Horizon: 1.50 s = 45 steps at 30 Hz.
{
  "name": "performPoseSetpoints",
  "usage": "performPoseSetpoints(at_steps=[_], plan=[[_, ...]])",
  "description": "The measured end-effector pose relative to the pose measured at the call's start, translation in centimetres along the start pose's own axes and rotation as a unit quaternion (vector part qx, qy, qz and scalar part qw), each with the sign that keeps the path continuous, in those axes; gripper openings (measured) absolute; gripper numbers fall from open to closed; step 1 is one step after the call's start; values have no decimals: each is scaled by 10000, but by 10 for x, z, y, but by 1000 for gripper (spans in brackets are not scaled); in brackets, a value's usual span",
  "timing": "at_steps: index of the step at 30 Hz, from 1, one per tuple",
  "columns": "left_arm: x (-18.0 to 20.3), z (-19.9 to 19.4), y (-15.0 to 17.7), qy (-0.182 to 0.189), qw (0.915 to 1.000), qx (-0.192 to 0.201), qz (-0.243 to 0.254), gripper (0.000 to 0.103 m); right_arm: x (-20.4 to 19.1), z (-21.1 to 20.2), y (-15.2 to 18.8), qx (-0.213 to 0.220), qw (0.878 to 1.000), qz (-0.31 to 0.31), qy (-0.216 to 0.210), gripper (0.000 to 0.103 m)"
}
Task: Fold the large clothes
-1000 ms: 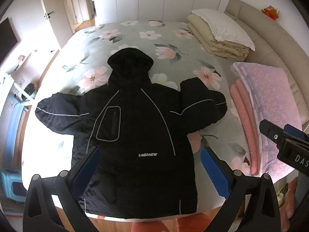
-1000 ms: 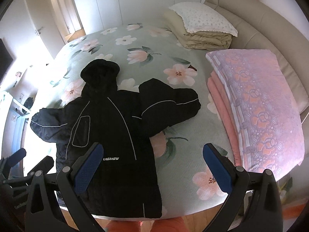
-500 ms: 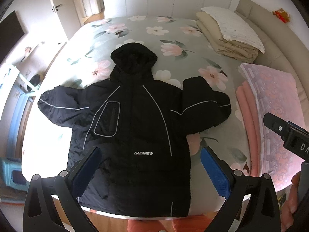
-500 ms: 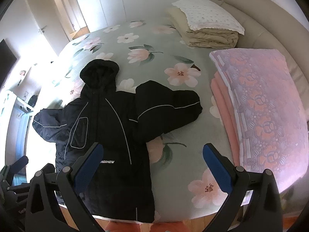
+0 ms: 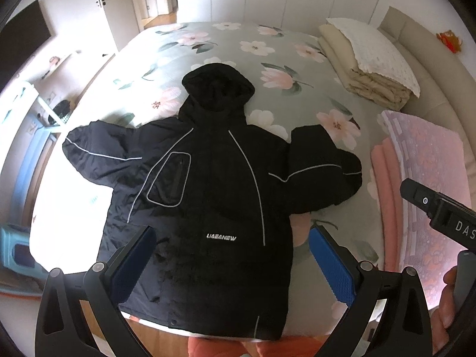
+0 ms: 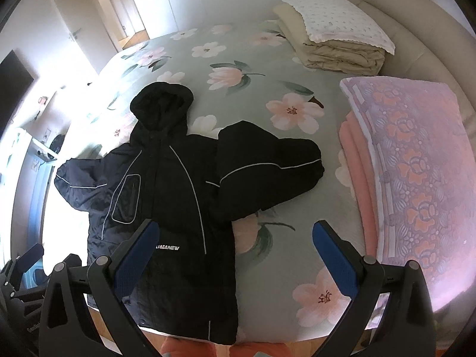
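A black hooded jacket [image 5: 208, 184] with thin white piping lies flat and face up on the floral bed [image 5: 267, 47], hood away from me, both sleeves spread out, hem at the near edge. It also shows in the right wrist view [image 6: 166, 190]. My left gripper [image 5: 232, 255] is open and empty, held above the jacket's lower front. My right gripper [image 6: 235, 250] is open and empty, above the jacket's right hem and the bedsheet [image 6: 267, 89]. The right gripper's body shows at the right edge of the left wrist view [image 5: 440, 214].
A folded pink blanket [image 6: 416, 172] lies on the bed's right side. A folded beige quilt with a white pillow [image 6: 333, 35] sits at the far right. A beige headboard [image 6: 431, 29] curves behind them. A blue stool [image 5: 15, 250] stands on the floor at left.
Both grippers have moved forward and tilted up a little, so the jacket sits lower and larger in both views. Both stay open. The jacket has not moved.
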State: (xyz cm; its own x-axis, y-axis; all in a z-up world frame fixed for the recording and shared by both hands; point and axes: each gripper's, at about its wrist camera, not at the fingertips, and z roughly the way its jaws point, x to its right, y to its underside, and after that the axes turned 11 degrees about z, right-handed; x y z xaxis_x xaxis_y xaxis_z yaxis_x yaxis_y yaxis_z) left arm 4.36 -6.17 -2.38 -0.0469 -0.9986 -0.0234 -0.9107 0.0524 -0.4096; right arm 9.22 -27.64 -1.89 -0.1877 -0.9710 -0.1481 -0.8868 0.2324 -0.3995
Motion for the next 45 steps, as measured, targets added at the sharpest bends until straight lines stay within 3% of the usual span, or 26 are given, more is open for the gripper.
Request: performPoseSetpoints(at_steps=[16,22,26,33,38,45], plan=[[1,28,-10,-21,9997,-251,24,102,11,35,-10,-333,9994,123,49,103],[10,62,-15,134,9991,-386,-67,102,54,65,-23,-159,9982,581,-74,103],[19,95,-20,209,9983,-530,-95,102,118,113,-41,-73,9903,1387,51,103],[34,155,-30,160,9990,-396,-123,102,194,220,-75,-81,9796,1986,304,98],[37,202,-32,96,9995,-235,-177,102,237,307,-92,-299,9650,2605,21,92],[42,262,-30,53,9995,-286,-159,102,264,396,-78,-746,9425,3236,-365,90]])
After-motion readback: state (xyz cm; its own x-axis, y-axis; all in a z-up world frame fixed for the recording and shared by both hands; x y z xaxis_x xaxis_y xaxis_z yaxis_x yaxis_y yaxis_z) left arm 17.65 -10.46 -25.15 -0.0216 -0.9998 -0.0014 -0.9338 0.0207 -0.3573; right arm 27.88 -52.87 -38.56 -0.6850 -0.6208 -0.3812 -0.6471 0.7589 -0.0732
